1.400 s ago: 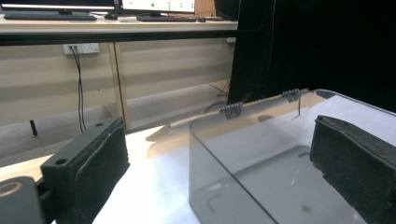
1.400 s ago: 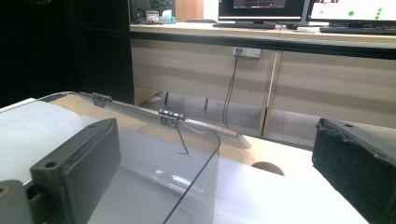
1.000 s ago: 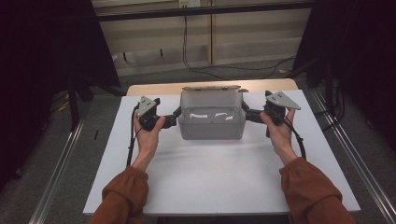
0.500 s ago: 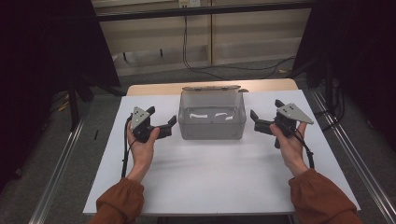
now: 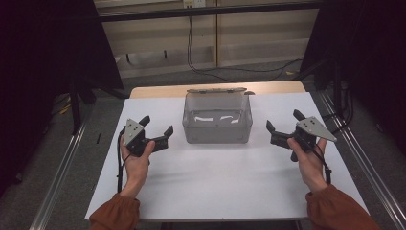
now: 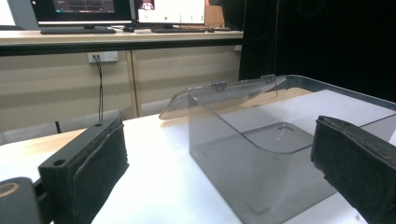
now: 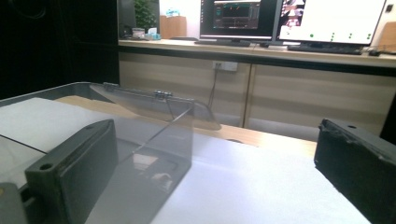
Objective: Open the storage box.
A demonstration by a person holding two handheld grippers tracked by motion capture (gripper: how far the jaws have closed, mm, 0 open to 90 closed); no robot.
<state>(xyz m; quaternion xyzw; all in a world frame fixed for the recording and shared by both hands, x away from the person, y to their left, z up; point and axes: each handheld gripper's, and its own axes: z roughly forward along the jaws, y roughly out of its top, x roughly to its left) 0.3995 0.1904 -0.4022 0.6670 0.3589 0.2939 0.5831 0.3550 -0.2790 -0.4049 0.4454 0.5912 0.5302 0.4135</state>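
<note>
The left gripper (image 5: 155, 132) and right gripper (image 5: 283, 128) hovered over the white worktop (image 5: 220, 182), jaws spread wide and empty. Bare worktop lay before each pair of jaws. Between the two grippers, ahead of and apart from both, stood the clear box (image 5: 217, 122), its side walls facing the jaws across open gaps. Beyond, its lid (image 5: 216, 90) hung back past the far rim.
</note>
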